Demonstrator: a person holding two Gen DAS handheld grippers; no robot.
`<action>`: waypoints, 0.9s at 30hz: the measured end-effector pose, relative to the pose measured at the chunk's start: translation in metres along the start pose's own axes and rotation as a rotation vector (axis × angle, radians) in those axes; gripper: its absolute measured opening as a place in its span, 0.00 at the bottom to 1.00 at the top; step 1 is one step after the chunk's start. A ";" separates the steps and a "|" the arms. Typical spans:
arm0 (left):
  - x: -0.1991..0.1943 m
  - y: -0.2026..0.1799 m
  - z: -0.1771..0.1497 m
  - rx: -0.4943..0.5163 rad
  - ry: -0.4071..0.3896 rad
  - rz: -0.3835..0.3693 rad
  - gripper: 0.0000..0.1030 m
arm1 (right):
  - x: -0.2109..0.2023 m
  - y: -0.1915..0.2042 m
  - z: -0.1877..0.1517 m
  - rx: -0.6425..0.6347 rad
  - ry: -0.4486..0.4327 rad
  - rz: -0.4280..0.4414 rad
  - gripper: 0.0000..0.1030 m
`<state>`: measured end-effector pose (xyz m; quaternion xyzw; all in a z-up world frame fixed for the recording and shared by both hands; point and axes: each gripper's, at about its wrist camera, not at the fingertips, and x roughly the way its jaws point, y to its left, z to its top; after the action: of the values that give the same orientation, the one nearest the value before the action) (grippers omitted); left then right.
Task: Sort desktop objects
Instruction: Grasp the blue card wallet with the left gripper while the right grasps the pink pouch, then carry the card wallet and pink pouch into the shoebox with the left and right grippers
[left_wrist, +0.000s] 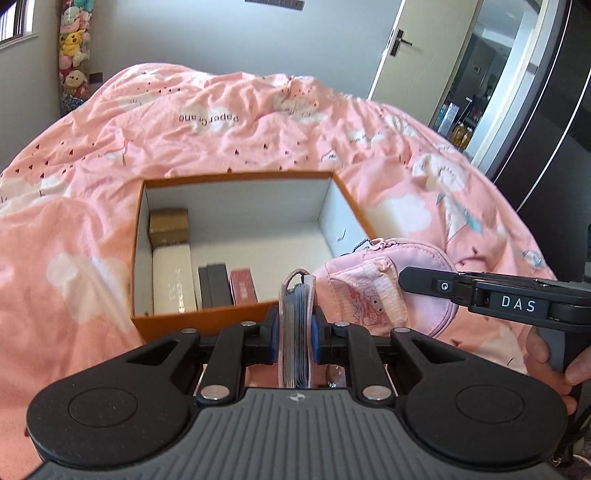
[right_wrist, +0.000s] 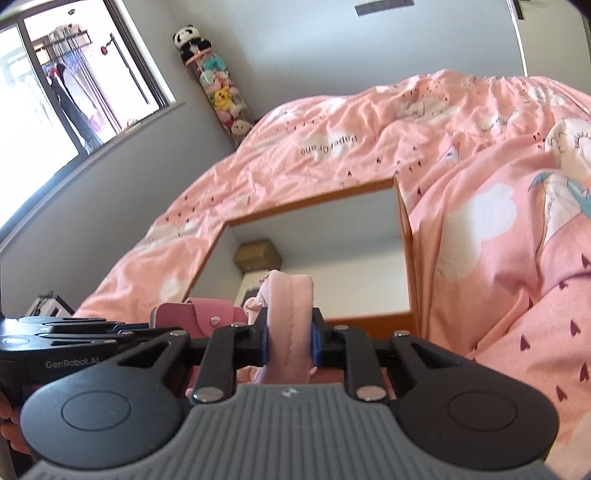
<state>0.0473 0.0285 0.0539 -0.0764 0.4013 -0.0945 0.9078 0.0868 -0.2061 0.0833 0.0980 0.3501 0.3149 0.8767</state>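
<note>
We clamp a pink card wallet with blue sleeves (left_wrist: 296, 332) in our left gripper (left_wrist: 294, 341) and a soft pink zip pouch (right_wrist: 290, 321) in our right gripper (right_wrist: 290, 341), both just short of the orange cardboard box (left_wrist: 207, 322) on the pink quilt (left_wrist: 221, 129). Five small cartons (left_wrist: 173, 280) already sit inside; these two items appear to be what is left.

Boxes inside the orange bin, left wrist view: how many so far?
5. Two gold boxes stacked far-left, white box in front, black box, red box beside it. Near wall may hide more.

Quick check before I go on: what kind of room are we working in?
Most likely a bedroom: the orange box sits on a pink quilt, with stuffed toys in the corner and a door behind.
</note>
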 end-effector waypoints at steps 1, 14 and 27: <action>-0.003 0.000 0.005 0.002 -0.012 -0.007 0.18 | -0.003 0.000 0.005 -0.002 -0.018 0.003 0.21; 0.030 -0.001 0.074 0.038 -0.033 -0.005 0.18 | 0.022 -0.015 0.057 -0.044 -0.111 -0.095 0.21; 0.130 0.008 0.073 0.049 0.309 0.064 0.18 | 0.102 -0.028 0.042 -0.118 0.178 -0.147 0.22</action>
<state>0.1882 0.0102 0.0079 -0.0258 0.5359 -0.0857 0.8395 0.1859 -0.1623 0.0468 -0.0079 0.4134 0.2773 0.8673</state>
